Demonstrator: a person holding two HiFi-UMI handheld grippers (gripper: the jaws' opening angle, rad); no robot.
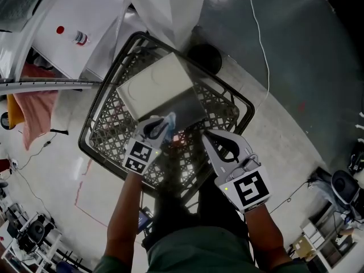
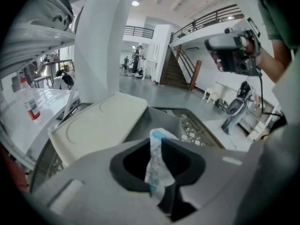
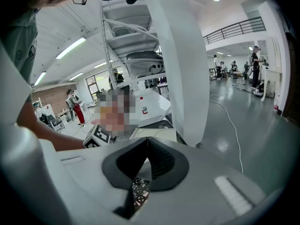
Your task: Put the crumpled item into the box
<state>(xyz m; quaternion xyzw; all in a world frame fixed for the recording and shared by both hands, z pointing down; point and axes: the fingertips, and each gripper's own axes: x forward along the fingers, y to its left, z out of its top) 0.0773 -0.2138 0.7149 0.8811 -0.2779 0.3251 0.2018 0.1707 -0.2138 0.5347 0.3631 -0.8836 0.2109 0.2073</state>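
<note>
the crumpled item (image 2: 154, 165), a white wad with pale blue print, stands upright between the jaws of the left gripper (image 2: 157, 138), which are pinched onto it. in the head view the crumpled item (image 1: 169, 119) shows as a small pale tuft at the tip of the left gripper (image 1: 165, 122), just left of the frame's centre and at the lower edge of the box (image 1: 187, 104).

the box (image 2: 161, 118) is grey, and its cream lid (image 1: 154, 84) lies towards the upper left. it sits in a black wire basket (image 1: 111, 127) that fills the middle of the head view.

the right gripper (image 1: 206, 134) is just right of centre, near the left one but apart from it. in its own view the right gripper (image 3: 147, 140) has its jaws closed tip to tip with nothing between them; only basket mesh shows below.

at the upper left a small bottle (image 1: 81, 37) stands on a white table (image 1: 62, 50), and a pink cloth (image 1: 34, 110) hangs at the left edge. a white cable (image 1: 259, 33) runs across the grey floor (image 1: 307, 67) at the upper right.
</note>
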